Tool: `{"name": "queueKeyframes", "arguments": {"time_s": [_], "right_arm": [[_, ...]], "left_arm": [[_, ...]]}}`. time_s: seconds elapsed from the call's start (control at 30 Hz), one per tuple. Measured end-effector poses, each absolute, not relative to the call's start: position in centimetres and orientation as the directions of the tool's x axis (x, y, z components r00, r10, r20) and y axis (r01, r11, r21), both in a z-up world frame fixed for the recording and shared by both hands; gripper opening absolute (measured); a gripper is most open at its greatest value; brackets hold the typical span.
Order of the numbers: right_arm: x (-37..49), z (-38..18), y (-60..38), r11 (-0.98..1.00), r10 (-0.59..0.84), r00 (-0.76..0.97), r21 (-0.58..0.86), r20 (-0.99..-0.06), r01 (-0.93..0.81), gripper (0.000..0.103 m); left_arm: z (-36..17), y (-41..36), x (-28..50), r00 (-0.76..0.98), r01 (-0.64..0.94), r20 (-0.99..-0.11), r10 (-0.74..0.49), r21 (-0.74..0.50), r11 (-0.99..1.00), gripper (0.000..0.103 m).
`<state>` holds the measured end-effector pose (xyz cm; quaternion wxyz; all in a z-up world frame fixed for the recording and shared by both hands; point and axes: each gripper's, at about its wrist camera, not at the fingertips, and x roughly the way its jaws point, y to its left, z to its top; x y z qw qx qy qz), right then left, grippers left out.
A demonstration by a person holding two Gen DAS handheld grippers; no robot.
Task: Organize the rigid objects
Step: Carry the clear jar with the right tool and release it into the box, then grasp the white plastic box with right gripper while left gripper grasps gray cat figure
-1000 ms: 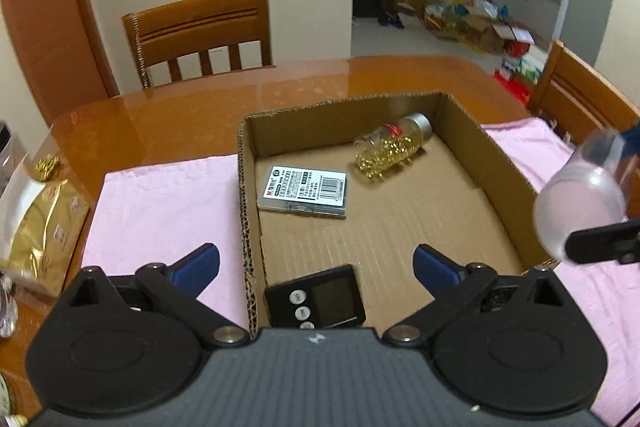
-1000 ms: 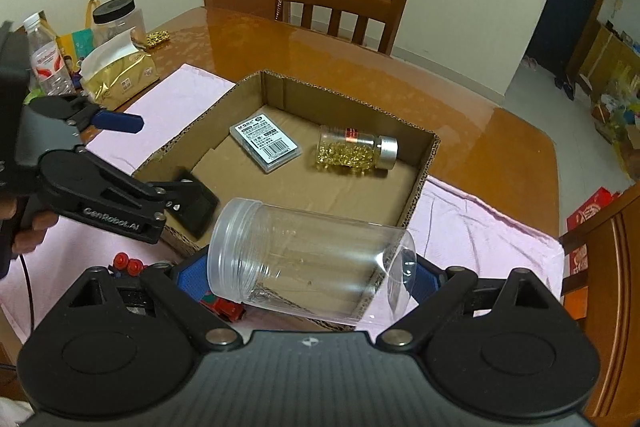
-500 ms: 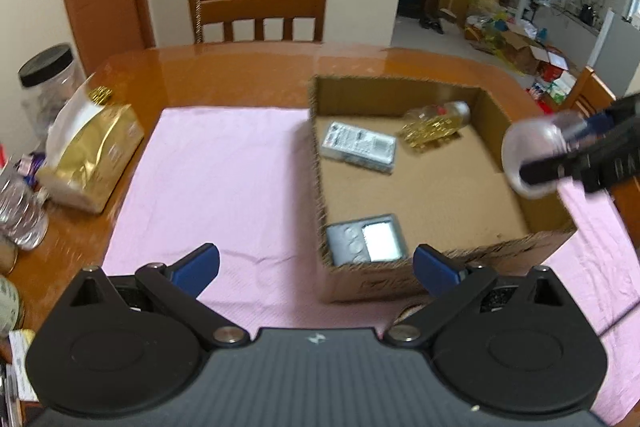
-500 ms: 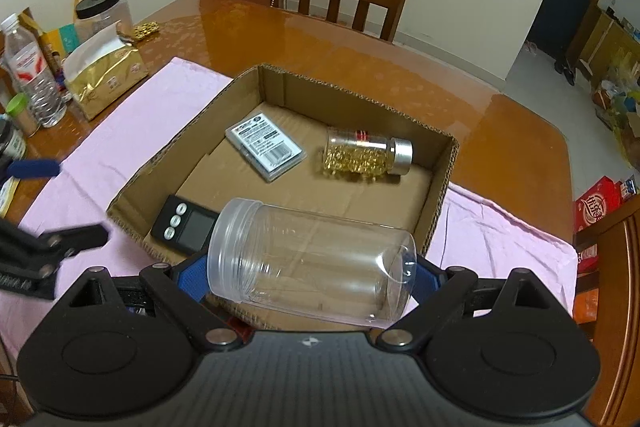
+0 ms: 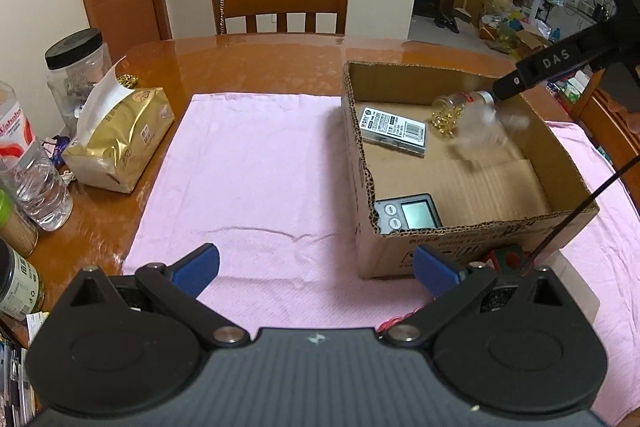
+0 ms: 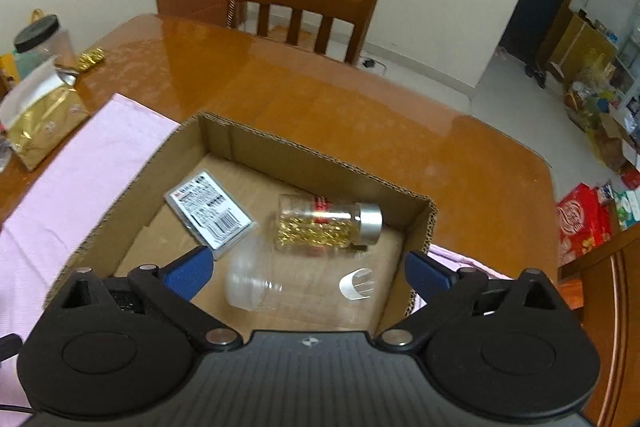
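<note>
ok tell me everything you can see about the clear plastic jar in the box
The clear plastic jar looks transparent, wide-mouthed, lidless and empty, with a threaded neck. It lies on its side in the cardboard box, beside the capsule bottle, between the open right tongs, which do not grip it. It is blurred, so whether it rests on the floor is unclear.

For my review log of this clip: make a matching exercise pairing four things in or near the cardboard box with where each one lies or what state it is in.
Things:
1. clear jar
2. capsule bottle
3. digital scale
4. tissue pack

Places or states:
A. on the bare table, outside the box
B. lying on its side, silver cap, gold contents
C. inside the box at its near left corner in the left wrist view
D. empty, blurred, between the open right gripper fingers

Pairs: 1-D, 2-B, 3-C, 4-A
</note>
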<state>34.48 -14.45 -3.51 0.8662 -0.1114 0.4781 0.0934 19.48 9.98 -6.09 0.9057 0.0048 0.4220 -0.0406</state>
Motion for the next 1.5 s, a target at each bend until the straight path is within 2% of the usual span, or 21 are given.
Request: {"name": "queueKeyframes", "arguments": {"time_s": [0.43,0.77,0.93,1.2,1.5], "right_arm": [[29.7,-3.1,-15.0,0.963,0.027,0.538,-0.122,-0.842,-0.239,0.103],[23.9,-3.4,-15.3,0.981,-0.021,0.568,-0.126,-0.823,-0.145,0.103],[21.1,-4.9,-15.1,0.985,-0.065,0.549,-0.140,-0.833,-0.097,0.103],[18.4,-9.4,-14.4,0.989,-0.059,0.423,-0.110,-0.904,-0.098,0.103],[19.6,-11.2,-13.8,0.999,-0.038,0.434,-0.049,-0.900,-0.014,0.103]], "left_arm": [[-6.6,9.9,19.2,0.625,0.084,-0.776,-0.078,-0.033,0.996,0.102],[-7.6,9.4,18.5,0.606,0.111,-0.790,-0.096,-0.036,0.993,0.102],[-8.1,9.0,18.1,0.597,0.128,-0.794,-0.114,-0.045,0.991,0.102],[-8.2,8.9,17.4,0.606,0.144,-0.788,-0.110,-0.027,0.989,0.102],[-8.3,8.6,16.6,0.595,0.178,-0.796,-0.111,-0.004,0.984,0.102]]}}
